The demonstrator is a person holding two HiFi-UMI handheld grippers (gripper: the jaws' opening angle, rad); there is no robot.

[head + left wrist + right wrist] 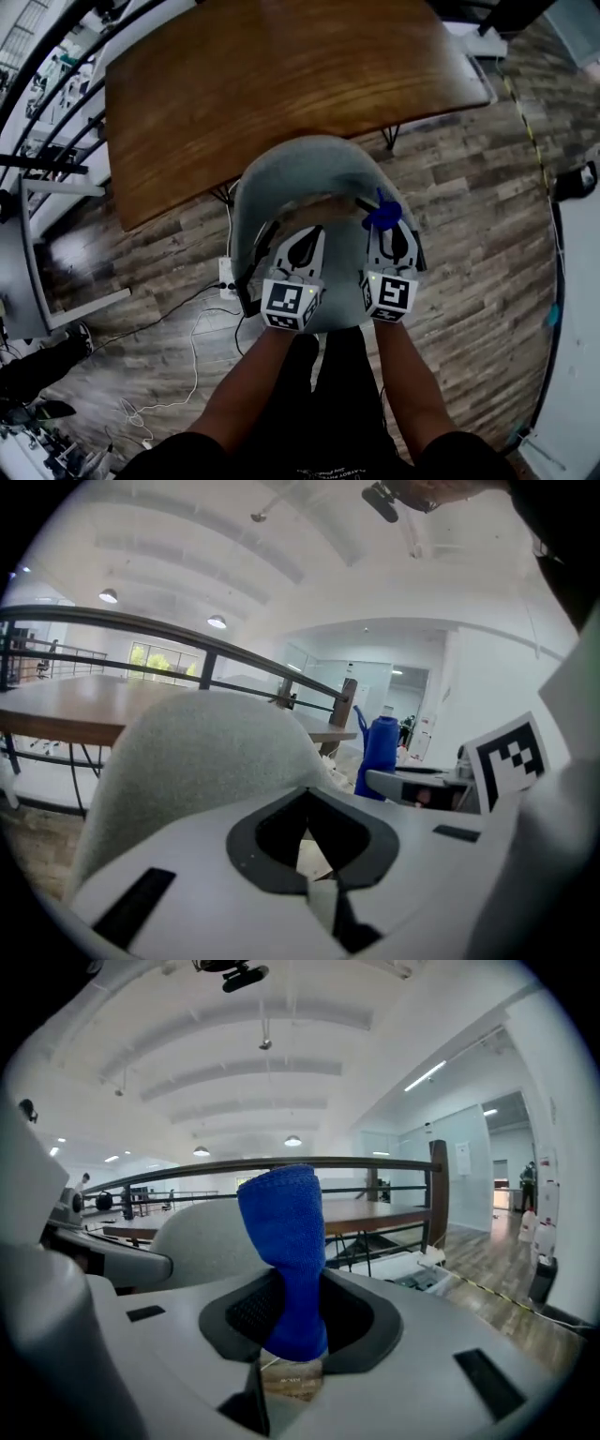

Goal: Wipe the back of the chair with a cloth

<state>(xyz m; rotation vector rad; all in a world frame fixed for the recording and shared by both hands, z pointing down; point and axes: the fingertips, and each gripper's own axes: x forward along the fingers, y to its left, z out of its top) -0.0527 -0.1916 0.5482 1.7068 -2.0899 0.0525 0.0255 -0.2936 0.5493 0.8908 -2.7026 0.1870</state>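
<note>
Wood-plank floor [469,234] all round, w/ a white cable [192,352] trailing over it at the left. A brown wooden worktop [272,84] fills the top of the head view.

The grey shell chair [300,164] sits between the worktop and the person. Its seat opens toward the worktop and its curved back is on the person's side. The rim runs left to right under both grippers.

Left gripper [316,230] is over the back rim, left of centre, pointing fwd toward the worktop. Its jaws are brought together at the tips w/ nothing between them. In the left gripper view the chair back bulges up just beyond them.

Right gripper [384,228] is just beside it, parallel, over the right part of the rim. Its jaws are clamped on the blue cloth [382,214].

The cloth is bunched into a narrow roll, long axis in line w/ the jaws. Its free end sticks out past the tips toward the worktop, above the chair's right top edge. Can't tell if it touches the chair. In the right gripper view it stands straight up out of the jaws, leaning a bit left at the top.
</note>
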